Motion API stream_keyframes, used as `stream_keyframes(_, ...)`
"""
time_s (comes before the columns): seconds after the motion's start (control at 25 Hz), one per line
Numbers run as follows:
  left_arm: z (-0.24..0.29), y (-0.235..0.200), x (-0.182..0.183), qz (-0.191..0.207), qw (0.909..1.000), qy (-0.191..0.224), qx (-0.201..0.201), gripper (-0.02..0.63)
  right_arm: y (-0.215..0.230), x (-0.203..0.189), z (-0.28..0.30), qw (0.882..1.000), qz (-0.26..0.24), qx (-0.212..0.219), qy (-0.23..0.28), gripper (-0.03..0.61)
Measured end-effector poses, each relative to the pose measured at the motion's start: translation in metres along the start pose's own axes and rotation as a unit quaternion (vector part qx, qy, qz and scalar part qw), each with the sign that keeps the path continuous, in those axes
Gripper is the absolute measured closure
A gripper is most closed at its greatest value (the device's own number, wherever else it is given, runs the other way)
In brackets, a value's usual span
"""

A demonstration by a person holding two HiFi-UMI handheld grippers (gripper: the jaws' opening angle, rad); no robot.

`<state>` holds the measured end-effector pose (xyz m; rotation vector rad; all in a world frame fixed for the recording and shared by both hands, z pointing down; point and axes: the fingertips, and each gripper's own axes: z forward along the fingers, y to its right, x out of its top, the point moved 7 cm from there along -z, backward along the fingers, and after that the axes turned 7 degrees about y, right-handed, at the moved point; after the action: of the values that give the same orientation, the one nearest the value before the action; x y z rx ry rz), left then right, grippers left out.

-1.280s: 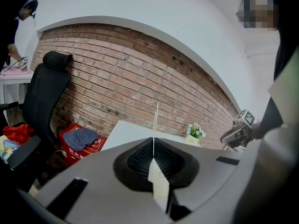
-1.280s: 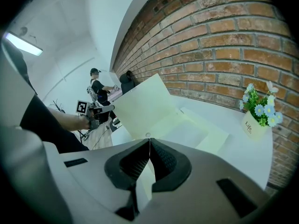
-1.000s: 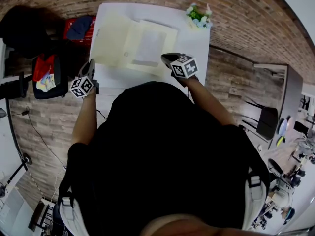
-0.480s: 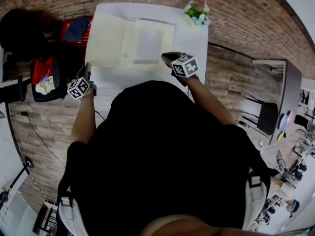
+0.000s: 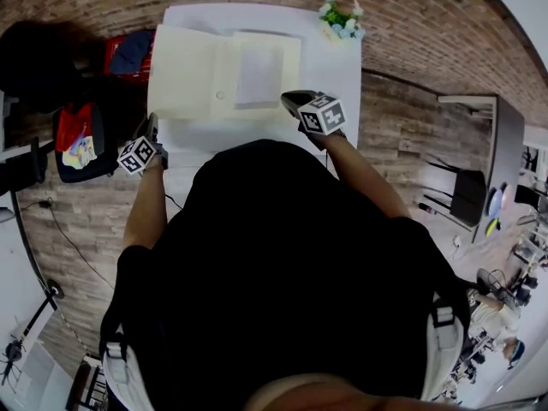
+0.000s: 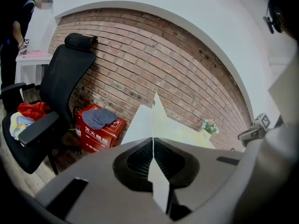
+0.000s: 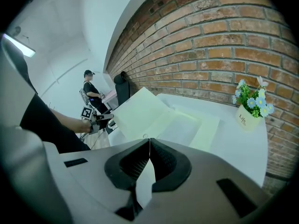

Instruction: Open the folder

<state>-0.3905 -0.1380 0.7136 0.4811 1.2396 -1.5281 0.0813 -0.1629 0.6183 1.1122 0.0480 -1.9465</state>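
Observation:
A cream folder (image 5: 184, 71) lies open on the white table (image 5: 330, 67). Its left cover spreads out to the table's left edge, and in the right gripper view the folder (image 7: 140, 108) shows that cover slanting up a little. A white sheet (image 5: 259, 75) rests in the right half. My left gripper (image 5: 151, 125) hangs shut and empty off the table's near left corner, apart from the folder; its jaws (image 6: 153, 141) press together. My right gripper (image 5: 289, 101) hovers shut and empty over the folder's near right corner, jaws (image 7: 149, 141) closed.
A small pot of flowers (image 5: 341, 22) stands at the table's far right corner. Left of the table are a red box (image 5: 133, 51) with a dark cloth on it and a black office chair (image 5: 81, 135) holding coloured clothes. A brick wall (image 6: 154, 64) backs the table.
The folder's left cover has swung further out to the left and spread wider. My left gripper has dropped and drawn back slightly to the left. The right gripper has stayed put.

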Motion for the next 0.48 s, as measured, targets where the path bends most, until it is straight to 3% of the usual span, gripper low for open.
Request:
stream_keyframes(0.28, 0.002, -0.016, -0.011, -0.028, 0.9995, -0.015, 0.002, 0.598, -0.01, -0.004, 0.001, 1.0, 0.007, -0.009, 0.003, 0.552)
stream_keyframes(0.48, 0.006, -0.02, -0.01, -0.025, 0.9994, -0.026, -0.001, 0.597, -0.015, -0.008, 0.002, 1.0, 0.016, -0.014, 0.003, 0.552)
